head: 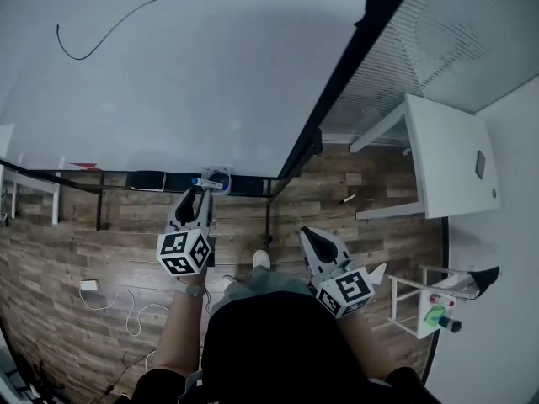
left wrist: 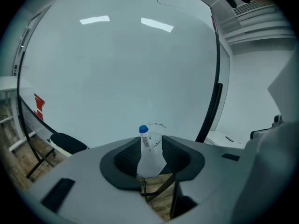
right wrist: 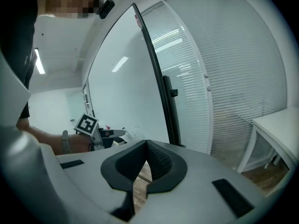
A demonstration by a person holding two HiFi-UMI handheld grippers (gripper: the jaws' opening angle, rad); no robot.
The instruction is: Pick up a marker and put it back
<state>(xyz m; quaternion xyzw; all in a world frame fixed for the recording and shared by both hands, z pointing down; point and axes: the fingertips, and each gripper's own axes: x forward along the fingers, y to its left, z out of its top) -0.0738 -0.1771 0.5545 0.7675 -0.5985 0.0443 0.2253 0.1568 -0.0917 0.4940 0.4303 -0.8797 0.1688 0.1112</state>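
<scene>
Left gripper view: marker (left wrist: 145, 143) sits between parted jaws.

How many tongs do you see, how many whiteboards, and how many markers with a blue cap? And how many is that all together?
Grey tongs with marker cubes: 2, the left tongs and the right tongs
Large white whiteboard: 1
White marker with a blue cap: 1
Total: 4

Marker (head: 206, 183) on whiteboard tray (head: 248, 185), between the jaws of the left claw (head: 195, 196); right claw (head: 313, 239) apart, rightward.
</scene>
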